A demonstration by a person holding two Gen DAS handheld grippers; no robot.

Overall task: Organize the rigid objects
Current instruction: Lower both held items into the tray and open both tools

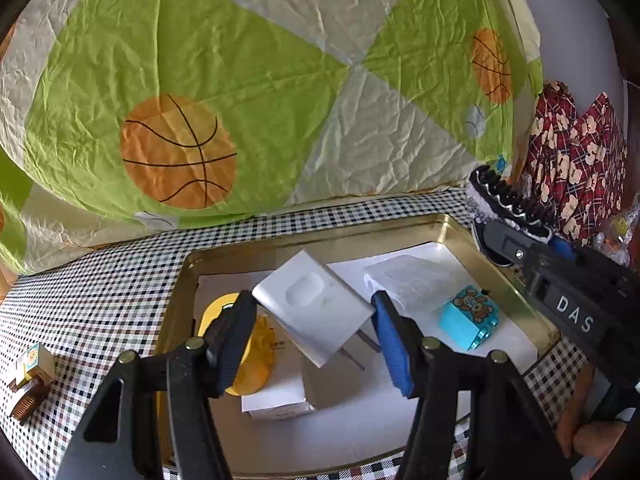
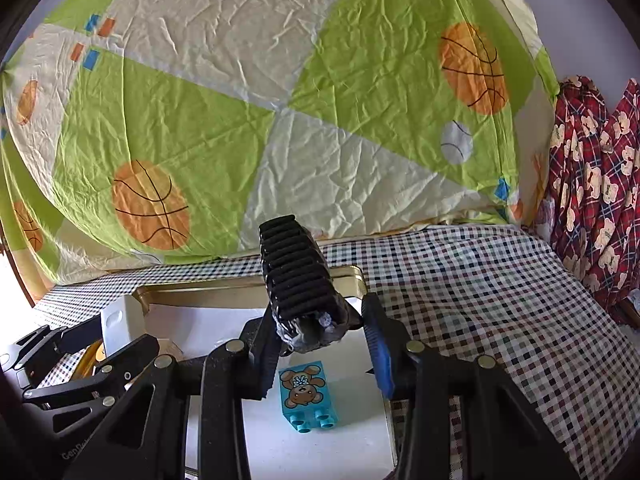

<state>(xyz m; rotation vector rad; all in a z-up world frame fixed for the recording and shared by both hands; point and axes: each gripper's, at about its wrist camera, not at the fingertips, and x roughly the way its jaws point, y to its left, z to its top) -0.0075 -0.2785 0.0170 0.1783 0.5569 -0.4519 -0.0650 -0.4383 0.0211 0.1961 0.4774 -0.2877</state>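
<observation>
- Over the gold metal tray (image 1: 500, 252), the left gripper (image 1: 316, 320) clamps a white moulded box insert (image 1: 316, 304) between its black and blue pads, holding it tilted above the tray's white paper lining.
- Inside the tray, below that white insert, a yellow translucent piece (image 1: 256, 364) lies near the tray's left wall, and a small white box (image 1: 276, 400) sits beside it toward the near rim.
- Near the tray's right wall, a turquoise toy brick (image 1: 470, 318) with a bear picture rests on the lining, touching neither gripper; a clear plastic sheet (image 1: 412, 276) lies just behind it.
- Above the tray's right far corner, the right gripper (image 2: 320, 332) is clenched on a black ribbed hair clip (image 2: 296, 276), whose grey patterned base is wedged between the pads and whose ribbed body sticks up and away from the fingers.
- From the right wrist view, the turquoise toy brick lies on the tray lining directly beneath the right gripper, studs toward the camera.
- Outside the tray, to its left on the checked tablecloth (image 1: 100, 300), a small cube with a cartoon print (image 1: 36, 364) stands beside a brown round object (image 1: 28, 400).
- Behind the tray, a bedsheet with basketball prints (image 1: 180, 152) hangs as a backdrop, and a red bear-print cloth (image 1: 576, 160) hangs beyond the tray's right side.
- By the tray's near right corner, part of a person's hand (image 1: 584, 428) shows at the right gripper's handle.
</observation>
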